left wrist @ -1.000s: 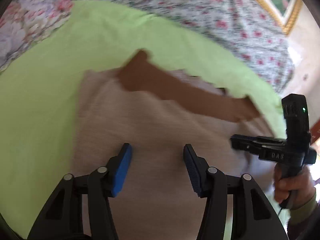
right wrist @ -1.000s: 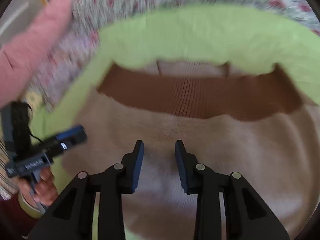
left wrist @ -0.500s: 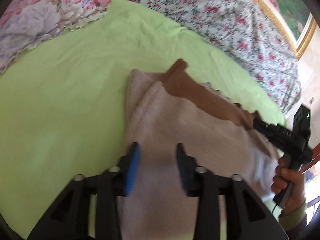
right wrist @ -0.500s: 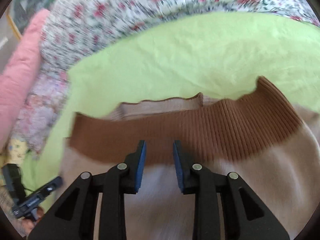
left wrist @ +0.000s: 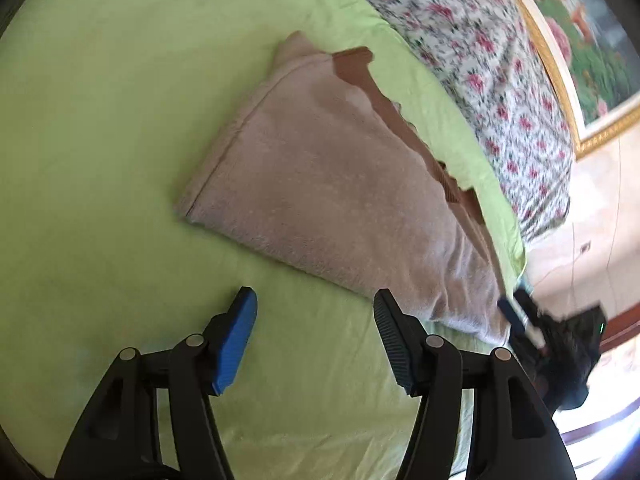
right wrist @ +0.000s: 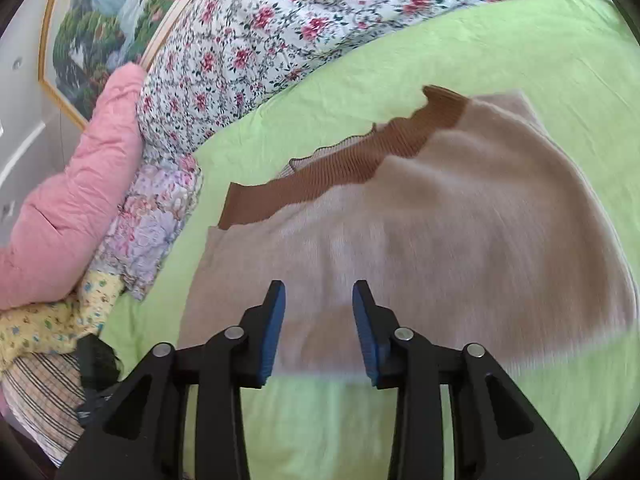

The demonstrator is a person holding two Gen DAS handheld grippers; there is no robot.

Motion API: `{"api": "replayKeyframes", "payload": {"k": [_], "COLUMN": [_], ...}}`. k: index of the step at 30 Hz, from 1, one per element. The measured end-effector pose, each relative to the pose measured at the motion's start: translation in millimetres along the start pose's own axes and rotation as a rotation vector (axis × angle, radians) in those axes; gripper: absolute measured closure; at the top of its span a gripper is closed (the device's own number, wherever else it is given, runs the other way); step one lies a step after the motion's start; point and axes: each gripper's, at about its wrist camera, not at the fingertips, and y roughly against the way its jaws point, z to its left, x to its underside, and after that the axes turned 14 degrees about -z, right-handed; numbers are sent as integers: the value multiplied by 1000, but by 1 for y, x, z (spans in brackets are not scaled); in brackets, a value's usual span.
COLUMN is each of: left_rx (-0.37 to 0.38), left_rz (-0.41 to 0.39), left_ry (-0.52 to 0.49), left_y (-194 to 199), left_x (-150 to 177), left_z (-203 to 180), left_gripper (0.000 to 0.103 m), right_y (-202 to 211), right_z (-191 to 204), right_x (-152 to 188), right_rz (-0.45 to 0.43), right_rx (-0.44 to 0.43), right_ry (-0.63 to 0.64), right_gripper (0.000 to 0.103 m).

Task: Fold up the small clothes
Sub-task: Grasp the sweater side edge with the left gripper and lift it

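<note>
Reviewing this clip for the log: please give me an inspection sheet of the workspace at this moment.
Surface: green sheet, wrinkled.
Job's things: beige sweater, brown ribbed hem, lying folded.
Clutter: pink pillow, floral quilt, yellow and striped cloths at the bed's edge.
Grippers: left gripper opening over bare sheet; right gripper opening, over the sweater's edge; neither grips.
Cables: nothing seen.
Surroundings: framed picture.

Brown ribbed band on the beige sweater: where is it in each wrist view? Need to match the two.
Left wrist: brown ribbed band runs down the beige sweater's right-hand edge, upper centre to right of centre.
Right wrist: the band crosses the sweater's far edge, slanting from left of centre up to upper right.
Shared landmark: the flowered quilt beyond the green sheet, just past the band in both.
</note>
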Motion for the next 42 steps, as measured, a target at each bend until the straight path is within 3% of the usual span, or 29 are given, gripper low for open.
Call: {"api": "replayKeyframes", "payload": {"k": [7, 13, 15, 17, 20, 27, 33, 38, 42], "left_rx": [-3, -48, -63, -81, -78, 47, 193, 213, 221], "left_rz": [-67, -128, -142, -135, -137, -209, -163, -71, -38], "left_ry": [93, 35, -8, -69, -91, -308, -469, -538, -540], "left_y": [-17, -35, -41, -50, -53, -29, -48, -83, -96], "left_x": [-15, -30, -35, -40, -45, -36, -6, 24, 32], "left_z": [8, 0, -5, -11, -18, -96, -167, -192, -194], "left_gripper": [38, 40, 48, 88, 94, 96, 96, 96, 96], "right_y": [23, 28, 28, 29, 29, 27, -1, -46, -85], "right_z": [-3, -1, -1, -3, -7, -28, -42, -39, -29], "right_x": [17, 24, 23, 22, 21, -3, -47, -74, -76], "right_rz": [-17, -12, -16, -24, -29, -29, 31, 155, 260], "right_rx": [-3, -7, -7, -11, -8, -33, -134, -227, -294], "right_ry": [-50, -55, -55, -60, -66, -113, -153, -176, -185], "right_gripper": [59, 57, 57, 56, 56, 56, 56, 34, 25]}}
